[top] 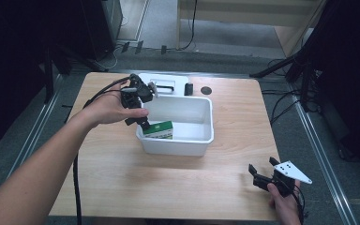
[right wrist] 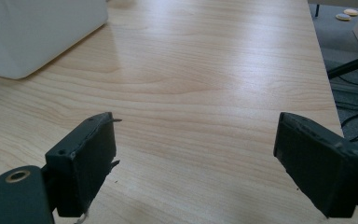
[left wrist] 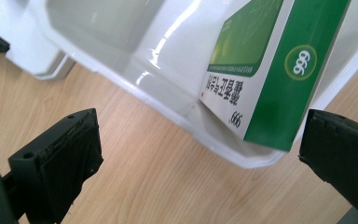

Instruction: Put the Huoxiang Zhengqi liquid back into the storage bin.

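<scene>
Wood table (top: 178,187) – green "999" box (left wrist: 265,70) in white bin (top: 201,140), both grippers (left wrist: 200,154) (right wrist: 196,158) agape.

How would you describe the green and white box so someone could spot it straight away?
Find the white plastic bin in the middle of the wooden table. The box lies inside it at the near left corner, just below the left tool. It is the bin's one green thing, marked 999.
</scene>
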A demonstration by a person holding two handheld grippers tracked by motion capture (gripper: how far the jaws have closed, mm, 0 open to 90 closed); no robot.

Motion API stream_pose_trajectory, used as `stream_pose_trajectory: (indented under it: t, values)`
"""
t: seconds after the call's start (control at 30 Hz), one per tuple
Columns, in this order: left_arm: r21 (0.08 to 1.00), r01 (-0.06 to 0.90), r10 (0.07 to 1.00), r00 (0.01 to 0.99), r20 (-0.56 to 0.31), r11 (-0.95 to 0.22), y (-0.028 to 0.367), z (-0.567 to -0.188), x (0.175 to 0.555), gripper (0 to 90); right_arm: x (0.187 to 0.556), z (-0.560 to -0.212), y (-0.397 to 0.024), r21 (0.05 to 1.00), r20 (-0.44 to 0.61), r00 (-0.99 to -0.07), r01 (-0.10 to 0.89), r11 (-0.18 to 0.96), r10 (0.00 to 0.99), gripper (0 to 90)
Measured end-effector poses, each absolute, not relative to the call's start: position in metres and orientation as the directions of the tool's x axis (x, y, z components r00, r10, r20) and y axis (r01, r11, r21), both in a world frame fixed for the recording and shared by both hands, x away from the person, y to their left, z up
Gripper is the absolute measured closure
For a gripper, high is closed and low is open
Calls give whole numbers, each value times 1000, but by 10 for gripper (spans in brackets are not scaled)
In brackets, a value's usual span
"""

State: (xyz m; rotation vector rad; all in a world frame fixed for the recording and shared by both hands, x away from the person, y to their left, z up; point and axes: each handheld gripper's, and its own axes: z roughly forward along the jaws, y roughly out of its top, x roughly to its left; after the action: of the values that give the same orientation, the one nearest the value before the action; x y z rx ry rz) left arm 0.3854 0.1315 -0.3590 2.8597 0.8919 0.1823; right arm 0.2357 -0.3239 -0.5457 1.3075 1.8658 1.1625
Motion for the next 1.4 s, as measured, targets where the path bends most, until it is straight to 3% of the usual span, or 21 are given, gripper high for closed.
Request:
stream_pose_trajectory:
  t: [0.43,0.63,1.0,1.17,1.27,1.4]
  values:
    - [292,594,639,764,88,-750,174,-354,362,0,236,-546,-324,890,23,-354,433,142,935,129]
    - [397,619,702,705,99,-678,205,-365,347,0,236,-546,-324,890,23,-353,433,142,935,129]
    - [687,600,844,534,37,-410,275,-392,315,0,236,-546,-323,888,25,-348,438,139,937,129]
    - [773,566,893,450,3,-288,305,-414,300,0,236,-546,-323,888,25,-347,438,138,938,129]
    - [823,539,912,404,-65,-180,318,-428,290,0,236,-546,-323,887,25,-344,440,138,939,129]
    - [848,511,929,364,-67,-139,328,-446,278,0,236,-546,-323,887,25,-345,440,138,938,129]
